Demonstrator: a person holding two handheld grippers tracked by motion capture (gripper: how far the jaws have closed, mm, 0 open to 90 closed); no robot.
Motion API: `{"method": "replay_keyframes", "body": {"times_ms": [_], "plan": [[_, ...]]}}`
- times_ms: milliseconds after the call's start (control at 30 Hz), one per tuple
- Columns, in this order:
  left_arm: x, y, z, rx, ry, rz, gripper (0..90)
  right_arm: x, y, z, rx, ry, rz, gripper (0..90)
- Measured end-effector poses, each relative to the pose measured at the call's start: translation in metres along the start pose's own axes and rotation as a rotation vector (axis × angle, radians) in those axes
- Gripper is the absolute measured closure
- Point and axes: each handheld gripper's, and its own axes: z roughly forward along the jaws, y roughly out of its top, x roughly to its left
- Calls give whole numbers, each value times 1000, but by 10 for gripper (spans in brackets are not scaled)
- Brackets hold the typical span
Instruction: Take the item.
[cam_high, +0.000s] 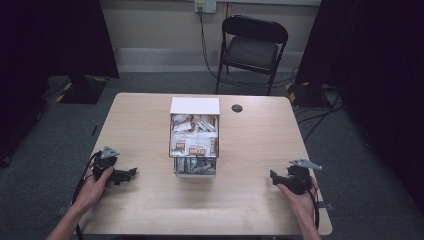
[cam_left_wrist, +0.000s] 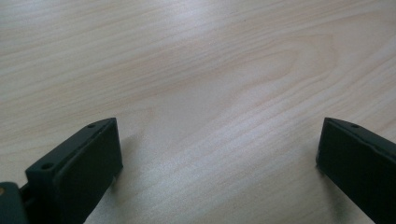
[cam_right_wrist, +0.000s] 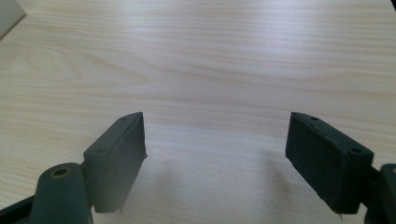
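Both grippers rest on the table, work on the packet box not begun.

The left gripper (cam_high: 131, 173) lies on the wooden table (cam_high: 250, 200) near its left front edge, and the right gripper (cam_high: 273, 177) lies near the right front edge, each under a hand and pointing inward toward the middle. In the two gripper views the black jaws of each stand wide apart with bare wood between them, so neither holds anything. The clear box (cam_high: 195, 137) with a white top stands upright at the table's centre, well apart from both grippers and between them, packed with small packets (cam_high: 196, 144) that look undisturbed. Judging from this, nothing has been taken out or moved yet; the reach to the box and any handling of the packets are all left to do.
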Motion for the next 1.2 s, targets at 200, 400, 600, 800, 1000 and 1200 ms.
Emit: {"method": "replay_keyframes", "body": {"times_ms": [200, 400, 600, 800, 1000, 1200], "plan": [[0, 0, 0, 0, 0, 0, 0, 7, 8, -7, -45, 39, -23, 241], [0, 0, 0, 0, 0, 0, 0, 14, 17, -18, -94, 78, -21, 264], [0, 0, 0, 0, 0, 0, 0, 20, 26, -26, -118, 119, -16, 273], [0, 0, 0, 0, 0, 0, 0, 26, 37, -36, -144, 147, -24, 281], [0, 0, 0, 0, 0, 0, 0, 33, 46, -43, -163, 169, -34, 294], [0, 0, 0, 0, 1, 0, 0, 42, 53, -48, -184, 202, -46, 300]]}}
